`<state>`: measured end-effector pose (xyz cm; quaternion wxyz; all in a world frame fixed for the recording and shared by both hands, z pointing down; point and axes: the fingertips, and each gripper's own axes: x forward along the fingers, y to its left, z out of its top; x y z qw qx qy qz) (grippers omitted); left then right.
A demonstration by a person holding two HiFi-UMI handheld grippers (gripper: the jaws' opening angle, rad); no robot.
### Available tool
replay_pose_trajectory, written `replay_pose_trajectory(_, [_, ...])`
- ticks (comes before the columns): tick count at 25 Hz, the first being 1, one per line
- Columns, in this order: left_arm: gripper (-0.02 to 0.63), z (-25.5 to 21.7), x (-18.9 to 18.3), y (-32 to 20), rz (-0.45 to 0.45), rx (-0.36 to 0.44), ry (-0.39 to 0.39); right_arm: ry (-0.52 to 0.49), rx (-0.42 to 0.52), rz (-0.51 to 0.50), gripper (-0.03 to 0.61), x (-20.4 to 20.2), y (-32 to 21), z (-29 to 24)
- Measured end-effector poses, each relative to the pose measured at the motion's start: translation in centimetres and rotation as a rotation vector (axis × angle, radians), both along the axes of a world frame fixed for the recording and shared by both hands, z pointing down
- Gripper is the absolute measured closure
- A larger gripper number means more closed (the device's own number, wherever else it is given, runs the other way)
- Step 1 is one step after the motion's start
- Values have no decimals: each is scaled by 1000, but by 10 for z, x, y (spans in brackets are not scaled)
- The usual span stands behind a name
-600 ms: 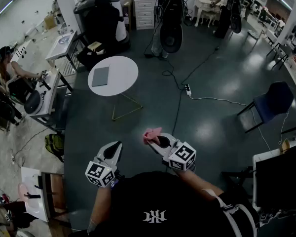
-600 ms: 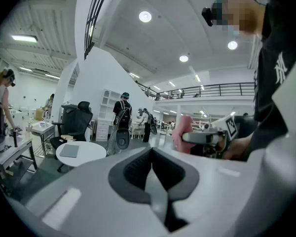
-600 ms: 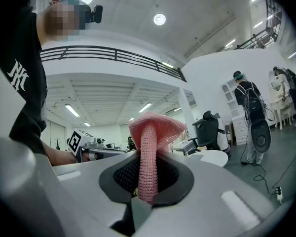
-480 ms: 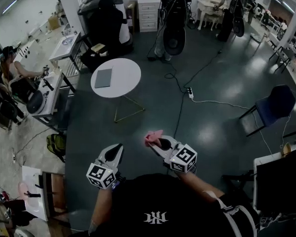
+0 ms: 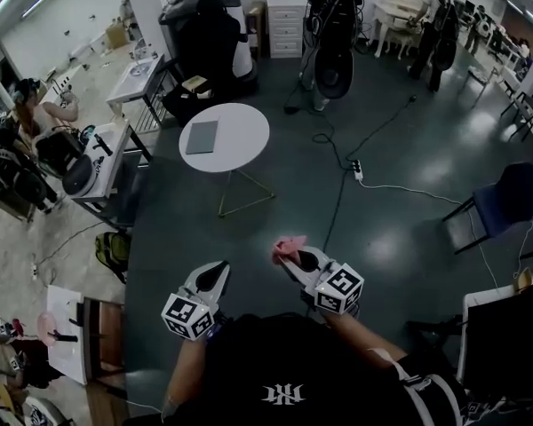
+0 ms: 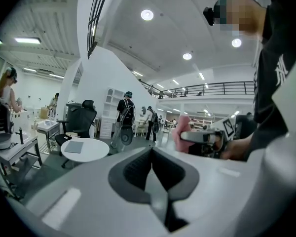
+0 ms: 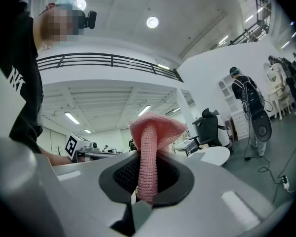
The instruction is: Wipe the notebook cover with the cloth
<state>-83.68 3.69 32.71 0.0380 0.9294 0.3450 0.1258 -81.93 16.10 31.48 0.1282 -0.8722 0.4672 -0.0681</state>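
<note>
The one grey rectangular notebook lies flat on the round white worktop, on its left half. It is the only thing on this worktop. The worktop stands on thin metal legs on the dark glossy floor, well apart from the person who carries the grippers.

The one pink knitted cloth is not at the notebook. It is in the right gripper, whose jaws are closed on a folded strip of it. The free end of the cloth spreads like a small fan above the jaw tips. The left gripper is near it but apart from it, with its jaws pressed together and nothing between them. Both grippers are held in front of the person's body, above the floor, with the worktop far ahead of them.

Further out, one white chest of drawers stands at the far side. Its drawers are shut, so what is inside cannot be seen. One black office chair is behind the worktop and one blue chair is at the right. One white power strip lies on the floor with its cable. At least three other persons are in the room: one sits at the benches on the left and two stand at the far side.
</note>
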Motion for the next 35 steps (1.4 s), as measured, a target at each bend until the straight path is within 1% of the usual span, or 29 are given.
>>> replay_pose_trajectory(7, [610, 1, -11, -3, -3, -1, -19, -9, 17, -13, 549, -10, -1, 1])
replay_pose_trajectory(12, [609, 3, -15, -1, 22, 6, -28, -25, 23, 11, 549, -12, 0, 7])
replay_pose_trajectory(17, [609, 3, -10, 5, 40, 3, -37, -29, 23, 30, 549, -16, 10, 7])
replay_pose_trajectory(21, [609, 2, -2, 16, 69, -1, -39, -46, 25, 67, 549, -12, 23, 12])
replay_pose_trajectory(25, [609, 4, 15, 23, 91, -8, -39, -52, 20, 96, 549, 3, 33, 15])
replay_pose_trajectory(29, [609, 8, 41, 30, 100, -19, -47, -53, 11, 119, 549, 24, 45, 15])
replay_pose_trajectory(35, [609, 7, 105, 48, 112, -41, -35, -45, -14, 138, 549, 79, 67, 15])
